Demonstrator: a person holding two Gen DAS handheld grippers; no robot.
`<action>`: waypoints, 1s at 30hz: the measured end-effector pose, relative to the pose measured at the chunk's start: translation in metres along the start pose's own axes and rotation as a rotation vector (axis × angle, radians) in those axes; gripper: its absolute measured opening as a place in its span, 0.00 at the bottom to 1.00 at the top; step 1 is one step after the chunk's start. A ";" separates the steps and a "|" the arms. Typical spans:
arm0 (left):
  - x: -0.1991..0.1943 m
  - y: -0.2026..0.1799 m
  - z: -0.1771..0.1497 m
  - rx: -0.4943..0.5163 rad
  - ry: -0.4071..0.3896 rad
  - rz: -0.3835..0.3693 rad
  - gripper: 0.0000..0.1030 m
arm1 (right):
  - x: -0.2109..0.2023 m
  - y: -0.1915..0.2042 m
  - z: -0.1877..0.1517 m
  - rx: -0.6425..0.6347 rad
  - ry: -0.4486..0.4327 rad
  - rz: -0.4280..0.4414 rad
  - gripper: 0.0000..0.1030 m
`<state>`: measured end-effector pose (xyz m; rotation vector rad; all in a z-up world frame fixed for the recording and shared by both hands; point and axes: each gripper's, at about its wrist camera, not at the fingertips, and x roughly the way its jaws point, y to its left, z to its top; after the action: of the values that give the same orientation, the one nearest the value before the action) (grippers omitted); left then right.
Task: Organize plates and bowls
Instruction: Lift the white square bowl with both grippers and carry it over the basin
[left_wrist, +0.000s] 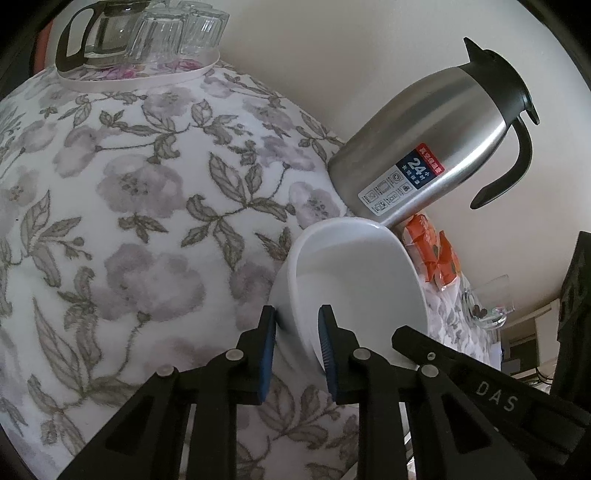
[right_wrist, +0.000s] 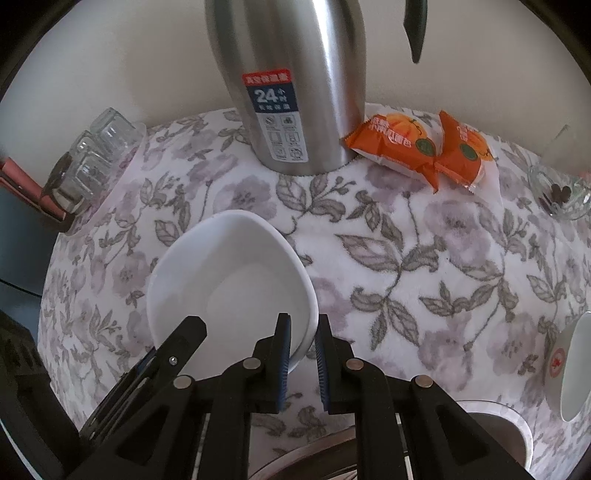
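The white bowl (right_wrist: 229, 284) sits tilted over the floral bench (right_wrist: 424, 258), in front of the steel flask (right_wrist: 284, 85); left tongs (left_wrist: 297, 347) and right tongs (right_wrist: 301, 354) each straddle its rim on opposite sides, jaws narrowed about the wall; neither is nearer.

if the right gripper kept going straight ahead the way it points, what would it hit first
The right gripper already straddles the white bowl's rim, so the bowl first; beyond it, probably the steel thermos, though depth is unclear.

Steel thermos (right_wrist: 291, 85) upright on floral cloth (right_wrist: 406, 258); orange snack packets (right_wrist: 417, 147) just beside; upturned glasses (right_wrist: 96, 155) far left.
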<state>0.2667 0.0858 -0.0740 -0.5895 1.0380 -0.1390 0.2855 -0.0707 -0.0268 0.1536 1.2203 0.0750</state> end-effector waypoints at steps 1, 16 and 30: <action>-0.002 -0.001 0.000 0.002 -0.003 -0.002 0.23 | -0.003 0.001 0.000 -0.008 -0.009 -0.003 0.14; -0.066 -0.047 -0.003 0.132 -0.100 -0.017 0.23 | -0.084 -0.002 -0.014 -0.026 -0.168 0.025 0.14; -0.152 -0.100 -0.027 0.242 -0.192 -0.080 0.21 | -0.182 -0.025 -0.057 0.013 -0.325 0.104 0.14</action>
<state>0.1822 0.0493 0.0847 -0.4153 0.7975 -0.2690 0.1689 -0.1160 0.1192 0.2311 0.8882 0.1278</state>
